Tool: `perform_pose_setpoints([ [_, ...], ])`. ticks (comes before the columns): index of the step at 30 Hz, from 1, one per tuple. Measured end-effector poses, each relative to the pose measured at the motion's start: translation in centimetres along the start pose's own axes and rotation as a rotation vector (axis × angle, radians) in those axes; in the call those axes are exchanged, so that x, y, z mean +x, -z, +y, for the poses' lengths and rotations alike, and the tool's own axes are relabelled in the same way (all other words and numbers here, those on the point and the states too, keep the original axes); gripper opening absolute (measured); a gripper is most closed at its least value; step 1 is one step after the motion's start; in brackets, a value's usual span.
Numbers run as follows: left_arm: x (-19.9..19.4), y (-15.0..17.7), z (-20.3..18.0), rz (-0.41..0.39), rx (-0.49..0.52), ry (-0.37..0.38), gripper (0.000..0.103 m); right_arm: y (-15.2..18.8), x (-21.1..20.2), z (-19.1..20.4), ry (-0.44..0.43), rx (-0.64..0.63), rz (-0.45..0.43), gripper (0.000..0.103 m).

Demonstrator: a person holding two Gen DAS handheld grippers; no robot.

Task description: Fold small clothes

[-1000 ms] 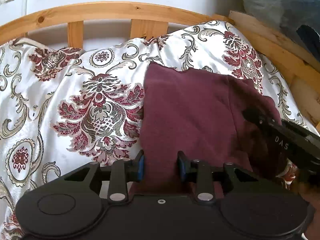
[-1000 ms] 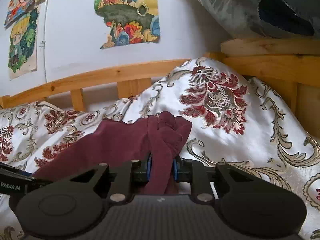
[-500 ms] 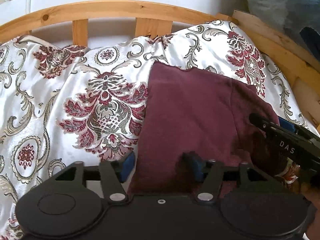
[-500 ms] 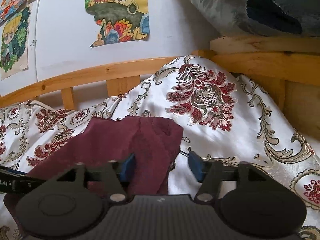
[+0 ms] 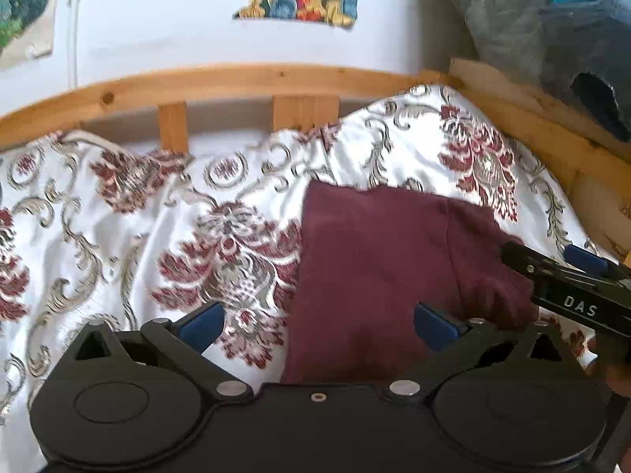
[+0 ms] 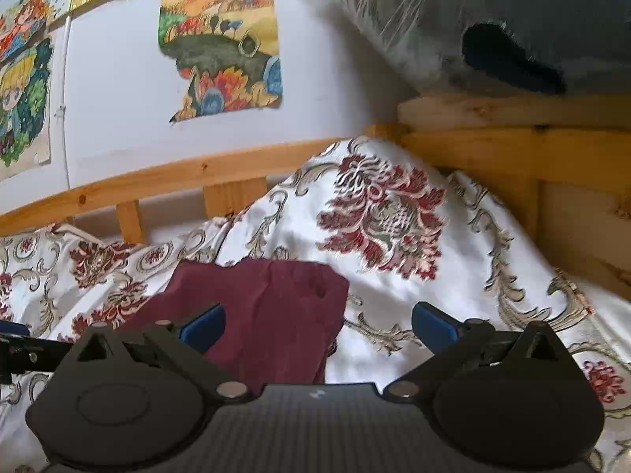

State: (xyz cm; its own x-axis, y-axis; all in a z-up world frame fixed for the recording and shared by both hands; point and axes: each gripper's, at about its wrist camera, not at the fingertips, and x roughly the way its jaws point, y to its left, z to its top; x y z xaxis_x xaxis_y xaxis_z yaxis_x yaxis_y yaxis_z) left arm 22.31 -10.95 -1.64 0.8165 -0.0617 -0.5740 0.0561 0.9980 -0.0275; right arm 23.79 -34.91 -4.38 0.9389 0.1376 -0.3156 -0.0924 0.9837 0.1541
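While the maroon garment (image 5: 378,276) lies flat on the patterned bedspread (image 5: 118,244), its left edge runs straight and its far edge stops short of the wooden rail (image 5: 236,82), with open bedspread to its left and beyond it. To the right the cover rises against the wooden bed frame (image 6: 493,149), which closes off that side. Its near edge is hidden under both gripper bodies, and the left wrist view is blurred, so folds and seams are hard to read. Left gripper (image 5: 319,325) points down over the near part of the cloth, jaws opening wide, cloth lying between them but untouched by the blue pads. Right gripper (image 6: 317,325) sits lower and flatter at the garment's rumpled right corner, jaws likewise opening, the right pad over bare bedspread, gripping nothing. Only a fingertip of the hand (image 5: 615,374) holding it shows.
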Motion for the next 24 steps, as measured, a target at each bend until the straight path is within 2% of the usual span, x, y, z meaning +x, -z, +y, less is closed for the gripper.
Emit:
perform_pose_setpoints([
  [4, -1.4, -0.1, 0.1, -0.03, 0.018, -0.013, 0.102, -0.4, -1.9, 0.1, 0.032, 0.007, -0.03, 0.103],
  [10, -4.8, 0.3, 1.1, -0.085, -0.017, -0.015, 0.102, -0.8, -6.0, 0.9, 0.065, 0.018, -0.073, 0.103],
  [16, -8.8, 1.5, 2.4, -0.118, -0.005, -0.014, 0.102, -1.6, -10.5, 2.8, 0.059, 0.022, -0.12, 0.103],
  [24, -13.3, 4.1, 4.7, -0.128, 0.012, 0.007, 0.102, -0.2, -16.9, 5.5, 0.044, 0.026, -0.107, 0.103],
])
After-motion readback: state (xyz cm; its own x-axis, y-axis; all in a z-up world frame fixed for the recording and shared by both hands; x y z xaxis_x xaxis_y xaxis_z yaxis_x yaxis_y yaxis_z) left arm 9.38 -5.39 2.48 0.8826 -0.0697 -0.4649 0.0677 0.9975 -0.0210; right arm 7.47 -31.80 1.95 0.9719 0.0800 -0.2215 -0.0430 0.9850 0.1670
